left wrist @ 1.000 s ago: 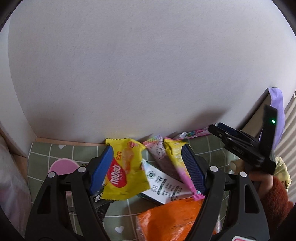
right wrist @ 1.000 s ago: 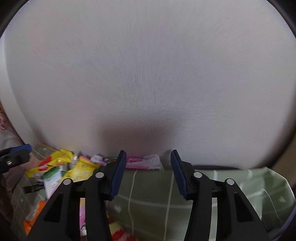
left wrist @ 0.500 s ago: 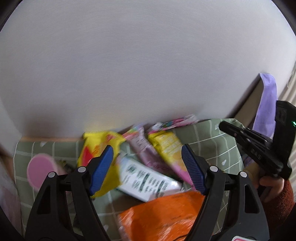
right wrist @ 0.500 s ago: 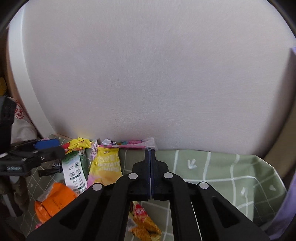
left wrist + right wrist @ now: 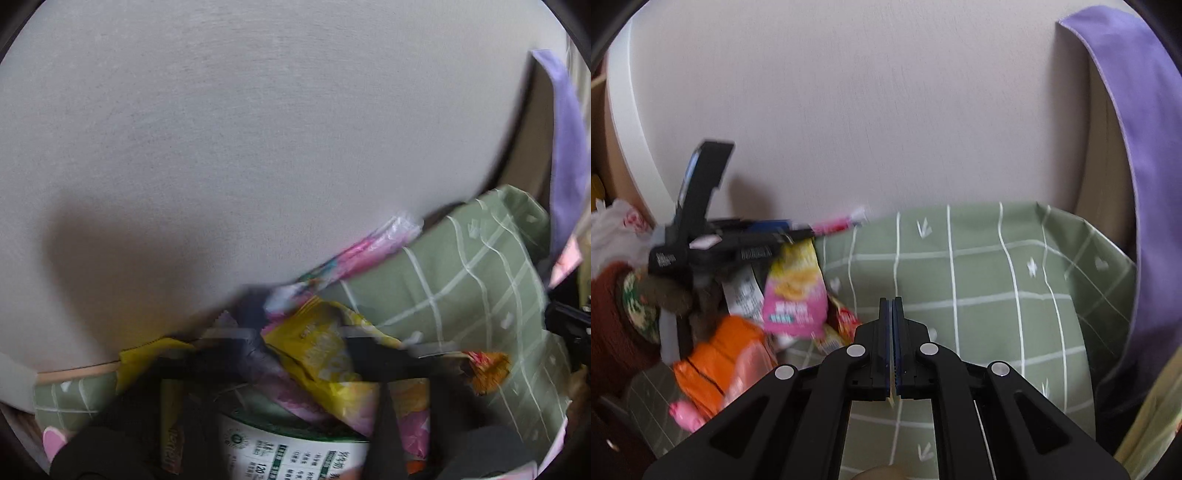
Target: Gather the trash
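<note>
Crinkly wrappers (image 5: 795, 291) litter checked cloth (image 5: 979, 280); left claw (image 5: 775, 236) seemingly pinches one, right claw (image 5: 892, 306) pressed together.

Green checked cloth (image 5: 979, 280), purple fabric (image 5: 1137, 110), white wall (image 5: 868, 110)

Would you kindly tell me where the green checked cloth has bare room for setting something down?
The green checked cloth lies bare from the right gripper across to the purple fabric. Its left side is crowded: the pink-and-yellow chip bag, the orange packet and the left gripper.
</note>
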